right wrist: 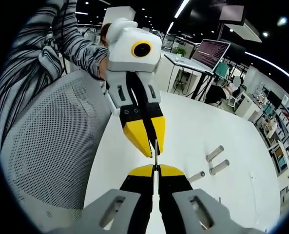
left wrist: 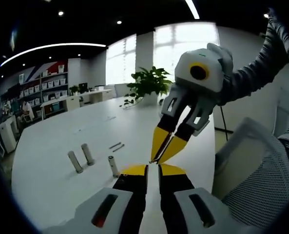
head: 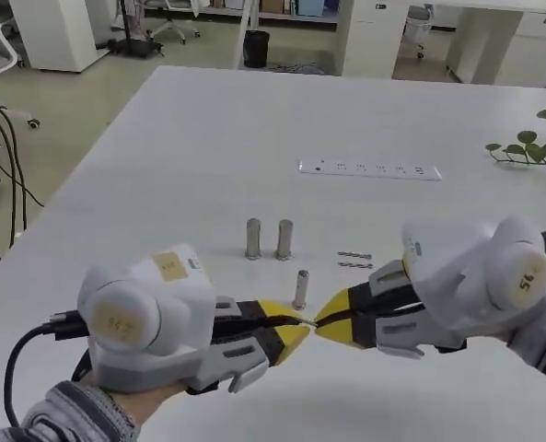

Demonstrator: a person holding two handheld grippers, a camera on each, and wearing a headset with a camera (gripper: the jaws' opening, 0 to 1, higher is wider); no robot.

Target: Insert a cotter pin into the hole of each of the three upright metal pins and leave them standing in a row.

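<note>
**Both tongs pinched on one cotter pin**

In the head view your left gripper [head: 298, 325] comes in from 9 o'clock and your right gripper [head: 319, 325] from 3 o'clock. Their yellow tips nearly meet above the white table [head: 190, 166]. Each has its jaws closed on one end of the same thin cotter pin [right wrist: 155, 155], which bridges the small gap between them. Your right gripper view shows it as a straight line running from your own tips to the other pair.

Just at 12 o'clock of that meeting point the nearest metal pin [head: 301, 289] stands upright. Two more metal pins [head: 253, 238] stand upright side by side at 11 o'clock, not touching each other. Two loose cotter pins [head: 354, 255] lie flat and parallel at 1 o'clock. Farther off toward 1 o'clock lies a white power strip [head: 369, 169].
</note>
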